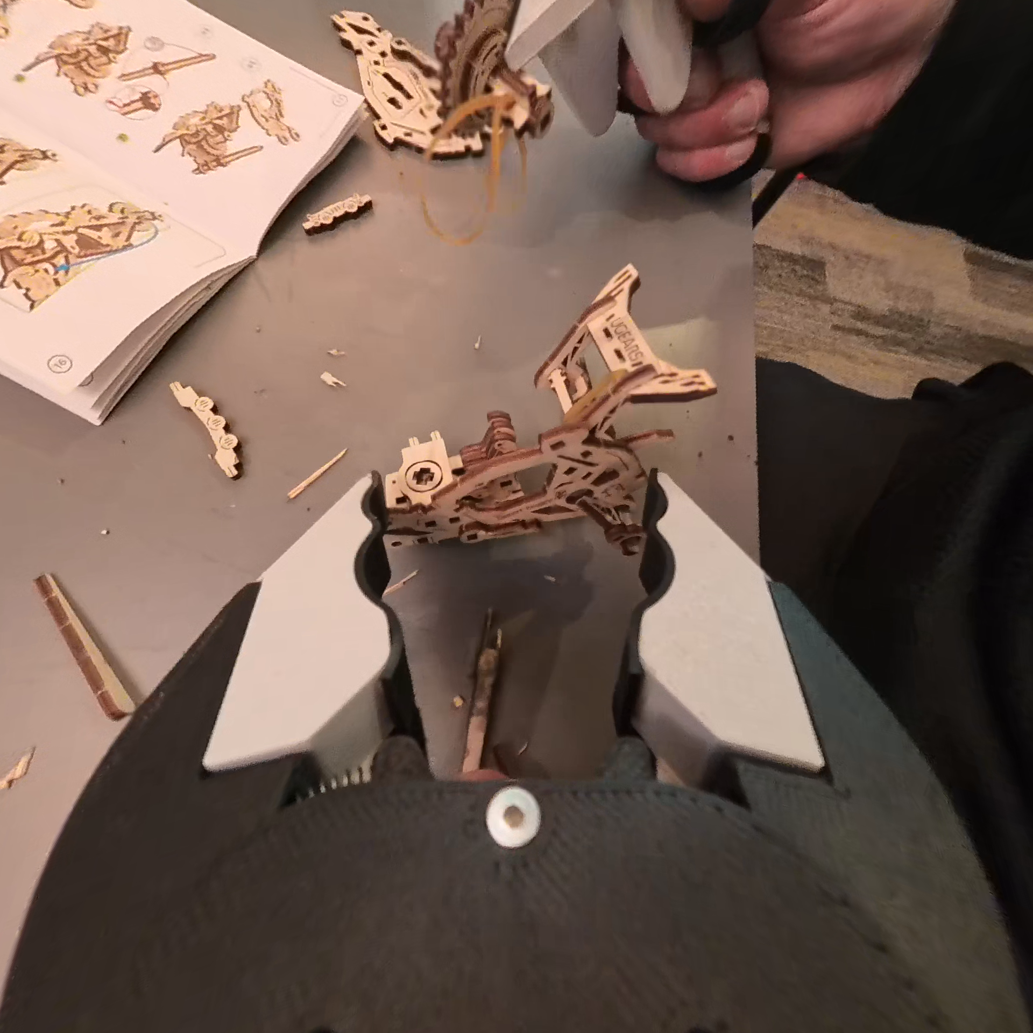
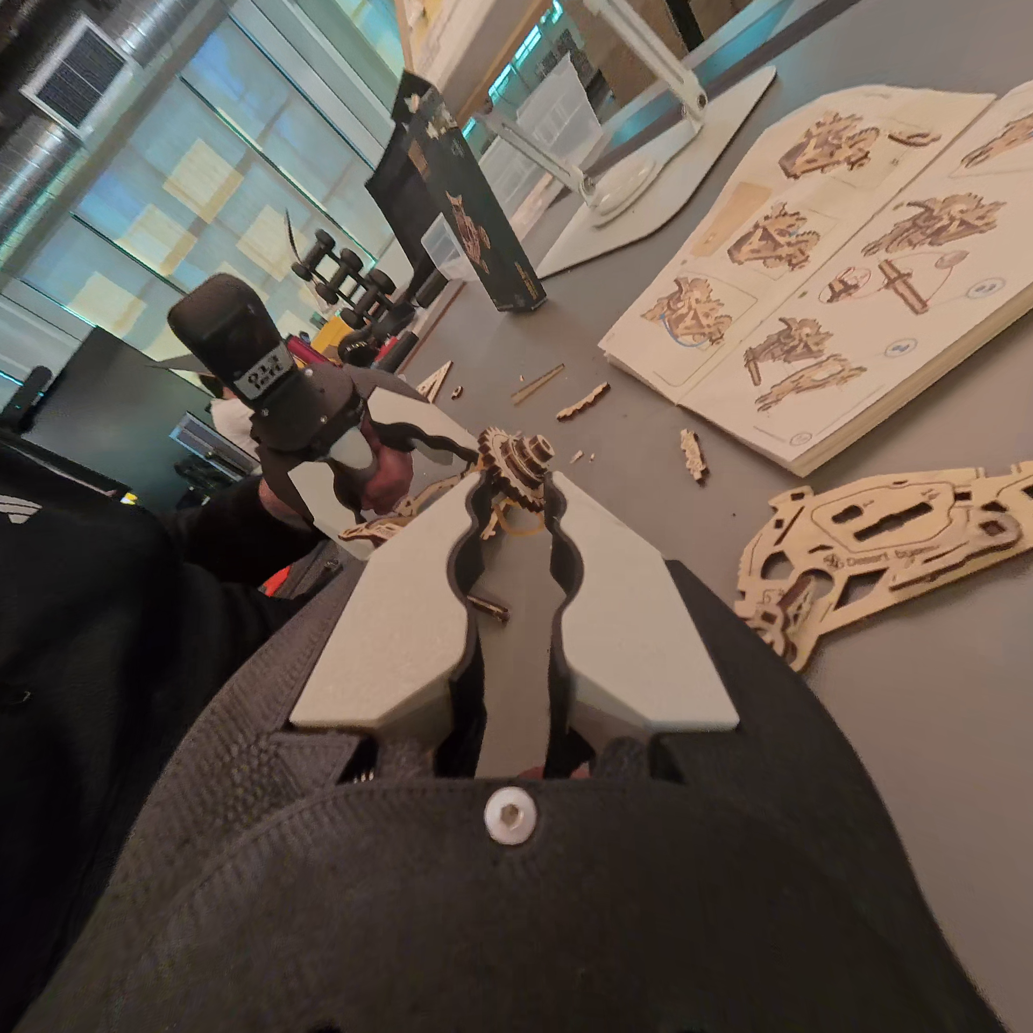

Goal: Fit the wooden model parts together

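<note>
My left gripper [image 1: 514,503] is shut on a wooden chassis frame [image 1: 536,475] and holds it across its width above the grey table; the frame's far end sticks up to the right. My right gripper [image 2: 514,492] is shut on a wooden gear cluster [image 2: 517,455] with a yellow rubber band [image 2: 520,522] hanging from it. In the left wrist view the gear cluster [image 1: 475,61] and band [image 1: 475,173] sit at the top, apart from the frame. A flat wooden body panel [image 2: 872,553] lies on the table beside the right gripper.
An open instruction booklet [image 1: 140,167] lies at the left. Loose wooden strips [image 1: 209,430], a small piece [image 1: 337,207], a stick [image 1: 84,648] and splinters litter the table [image 1: 391,335]. A black box [image 2: 469,223] and a white stand [image 2: 643,140] stand farther back. The table edge [image 1: 752,335] runs on the right. Across from one pair of fingers to the other is roughly 12 cm.
</note>
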Demonstrator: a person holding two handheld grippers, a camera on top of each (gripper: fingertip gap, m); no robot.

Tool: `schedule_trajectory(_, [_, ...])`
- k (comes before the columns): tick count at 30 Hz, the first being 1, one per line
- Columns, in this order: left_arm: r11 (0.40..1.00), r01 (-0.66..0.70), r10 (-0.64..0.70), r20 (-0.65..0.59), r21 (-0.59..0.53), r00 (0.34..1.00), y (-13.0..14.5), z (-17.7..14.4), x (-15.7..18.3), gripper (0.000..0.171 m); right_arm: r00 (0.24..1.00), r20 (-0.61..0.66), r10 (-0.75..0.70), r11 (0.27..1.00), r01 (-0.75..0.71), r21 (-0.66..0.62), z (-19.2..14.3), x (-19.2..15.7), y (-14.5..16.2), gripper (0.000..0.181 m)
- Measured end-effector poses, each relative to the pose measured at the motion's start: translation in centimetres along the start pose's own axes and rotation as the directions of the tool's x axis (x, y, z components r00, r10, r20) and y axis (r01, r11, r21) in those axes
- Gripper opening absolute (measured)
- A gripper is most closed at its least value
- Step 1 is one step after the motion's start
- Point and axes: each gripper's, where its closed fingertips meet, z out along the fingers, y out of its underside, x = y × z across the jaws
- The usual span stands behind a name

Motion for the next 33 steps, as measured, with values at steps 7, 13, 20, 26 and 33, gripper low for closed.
schedule_trajectory(7, [1.0, -0.016, 0.015, -0.03, -0.012, 0.999, 0.4, 0.0, 0.0, 0.087, 0.989, -0.137, -0.053, 0.993, 0.037, -0.115, 0.2, 0.6, 2.5, 0.015])
schedule_trajectory(13, [1.0, -0.018, 0.018, -0.035, -0.01, 0.999, 0.6, 0.0, 0.4, 0.088, 0.967, -0.226, -0.114, 0.973, 0.063, -0.223, 0.3, 1.2, 4.5, 0.015])
schedule_trajectory(20, [1.0, 0.001, -0.001, -0.017, 0.02, 1.0, 0.4, -0.7, 0.5, 0.093, 0.943, -0.278, -0.182, 0.951, 0.098, -0.292, -0.1, 1.2, 6.1, 0.027])
schedule_trajectory(26, [0.999, 0.023, -0.023, 0.007, 0.033, 1.0, 0.9, -1.2, 1.1, 0.098, 0.953, -0.222, -0.204, 0.914, 0.105, -0.391, -1.1, -0.1, 8.4, 0.039])
schedule_trajectory(33, [0.999, 0.032, -0.033, 0.033, 0.041, 0.999, 1.2, -1.8, 1.5, 0.098, 0.919, -0.206, -0.337, 0.879, 0.229, -0.418, -3.0, -0.5, 6.7, 0.042])
